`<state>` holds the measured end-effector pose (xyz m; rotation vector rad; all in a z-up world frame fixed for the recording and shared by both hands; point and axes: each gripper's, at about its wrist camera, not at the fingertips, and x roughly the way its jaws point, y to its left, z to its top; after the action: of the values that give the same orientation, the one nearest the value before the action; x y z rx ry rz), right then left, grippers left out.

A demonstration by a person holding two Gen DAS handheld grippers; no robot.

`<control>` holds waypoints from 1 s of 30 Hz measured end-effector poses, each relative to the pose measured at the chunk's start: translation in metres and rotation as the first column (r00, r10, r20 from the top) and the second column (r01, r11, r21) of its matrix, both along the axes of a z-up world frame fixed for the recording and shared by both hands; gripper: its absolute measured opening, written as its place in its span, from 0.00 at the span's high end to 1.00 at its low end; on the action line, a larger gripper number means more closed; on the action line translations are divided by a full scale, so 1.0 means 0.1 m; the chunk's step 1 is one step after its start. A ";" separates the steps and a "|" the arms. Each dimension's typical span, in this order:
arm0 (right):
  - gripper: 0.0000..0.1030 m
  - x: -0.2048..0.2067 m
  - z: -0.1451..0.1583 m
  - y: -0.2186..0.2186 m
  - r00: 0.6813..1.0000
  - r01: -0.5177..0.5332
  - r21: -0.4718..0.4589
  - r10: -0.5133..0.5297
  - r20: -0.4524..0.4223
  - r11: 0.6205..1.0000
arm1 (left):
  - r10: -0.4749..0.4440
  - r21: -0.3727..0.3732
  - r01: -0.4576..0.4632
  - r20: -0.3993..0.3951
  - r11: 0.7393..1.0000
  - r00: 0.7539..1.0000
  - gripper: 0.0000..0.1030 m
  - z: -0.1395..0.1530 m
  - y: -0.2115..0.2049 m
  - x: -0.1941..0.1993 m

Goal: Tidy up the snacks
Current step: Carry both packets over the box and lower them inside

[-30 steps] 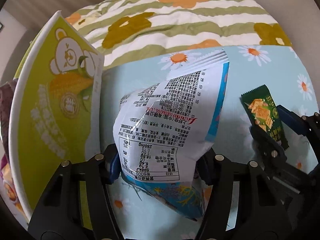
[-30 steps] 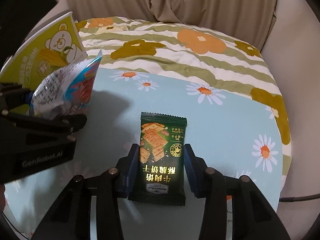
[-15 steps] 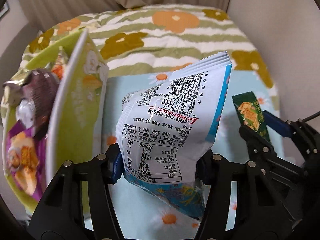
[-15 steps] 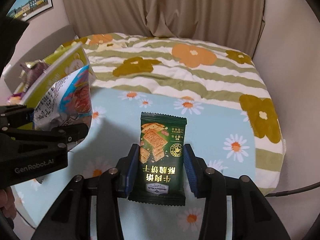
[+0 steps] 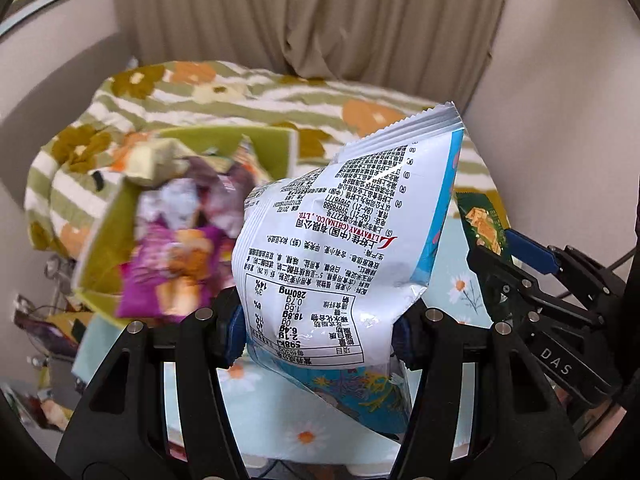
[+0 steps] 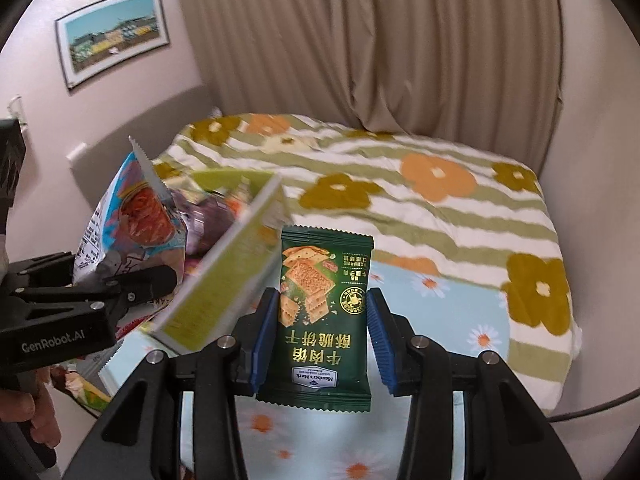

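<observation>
Two packets now raised above green box (image 5: 276, 148), previously level with its wall: white bag (image 5: 344, 248) clamped by left gripper (image 5: 320, 332), cracker packet (image 6: 320, 312) by right gripper (image 6: 318, 340); drop-in judged next.

Your green box (image 5: 188, 216) at centre-left of the left view is open-topped but crowded with wrappers (image 5: 176, 264). In the right view, its tilted near wall (image 6: 224, 276) stands left of centre; the flowered bedspread (image 6: 460, 232) to the right lies bare.
</observation>
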<state>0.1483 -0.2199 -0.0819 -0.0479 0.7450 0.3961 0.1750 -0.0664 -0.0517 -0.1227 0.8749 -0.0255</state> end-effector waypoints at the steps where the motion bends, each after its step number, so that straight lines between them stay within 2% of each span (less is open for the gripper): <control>1: 0.61 -0.04 0.06 0.09 1.000 -0.015 0.011 0.015 0.007 1.000 | 0.010 -0.005 -0.009 0.010 1.000 1.000 0.48 0.05 0.10 -0.05; 5: 0.61 -0.12 0.19 0.42 0.998 -0.058 0.028 0.057 0.030 0.998 | 0.044 -0.016 -0.043 0.036 0.999 0.998 0.48 0.15 0.50 -0.18; 14: 0.61 -0.16 0.25 1.25 0.997 -0.070 0.042 0.069 0.025 0.997 | 0.056 -0.050 -0.055 0.020 0.997 0.998 0.48 0.14 1.41 -0.19; 20: 0.61 -0.09 0.22 1.70 0.999 -0.033 0.032 0.032 0.009 0.999 | 0.031 -0.058 -0.032 -0.013 0.998 0.999 0.48 0.01 1.92 0.14; 26: 0.61 0.06 0.10 1.97 0.998 0.053 0.006 -0.052 -0.017 0.999 | -0.040 -0.042 0.037 -0.081 0.998 0.996 0.48 -0.36 2.22 0.67; 29: 0.61 0.12 0.00 2.03 0.995 0.098 0.003 -0.098 -0.036 0.995 | -0.076 -0.046 0.071 -0.122 0.996 0.990 0.40 -0.55 2.30 0.91; 30: 0.61 0.14 -0.02 2.05 0.993 0.111 0.003 -0.111 -0.043 0.994 | -0.076 -0.039 0.071 -0.129 0.997 0.989 0.29 -0.59 2.31 0.96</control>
<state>0.1627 -0.0148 -0.0841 0.0071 0.7849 0.2938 0.2705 0.1642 -0.1110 -0.1257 1.0097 -0.1026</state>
